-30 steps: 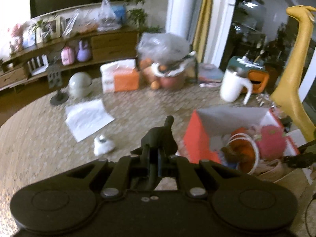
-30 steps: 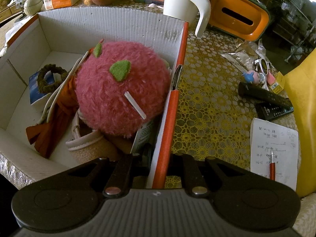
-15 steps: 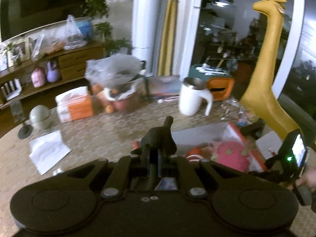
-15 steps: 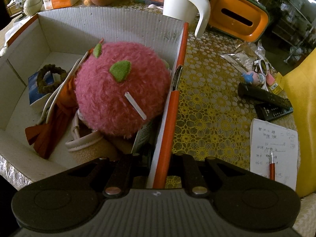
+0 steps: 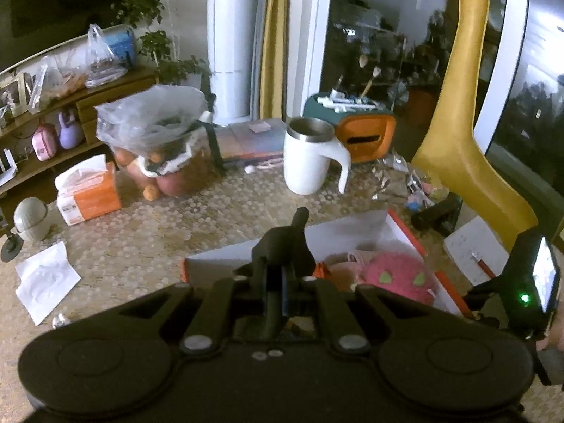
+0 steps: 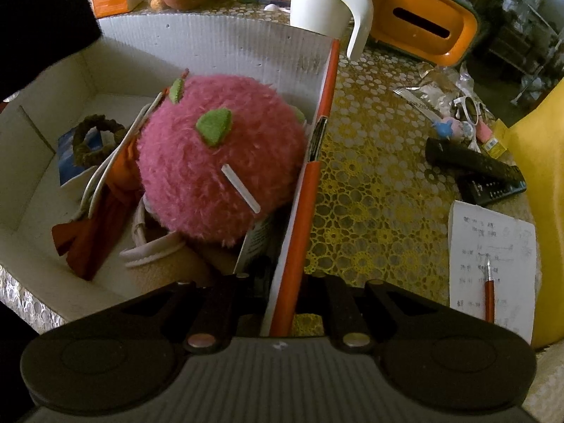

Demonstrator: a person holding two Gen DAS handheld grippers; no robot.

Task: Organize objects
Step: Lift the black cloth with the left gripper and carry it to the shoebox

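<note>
An orange and white cardboard box (image 6: 225,40) sits on the table and also shows in the left wrist view (image 5: 356,224). In it lie a pink fuzzy plush (image 6: 215,162), an orange cloth (image 6: 105,211), a brown hair tie (image 6: 93,135) and a beige item. My right gripper (image 6: 282,303) is shut on the box's orange right wall (image 6: 310,190). My left gripper (image 5: 278,282) is shut on a small black figure (image 5: 285,243) and holds it above the box's near left part.
A white mug (image 5: 310,157), an orange and green tissue holder (image 6: 423,26), a tissue pack (image 5: 88,190), a bag of fruit (image 5: 158,148) and a yellow giraffe (image 5: 461,105) stand around. Two remotes (image 6: 472,167), a notepad with a pen (image 6: 493,264) and white paper (image 5: 46,280) lie on the table.
My left gripper has swung right and over the box with the black figure. The right gripper keeps its hold on the box wall.
</note>
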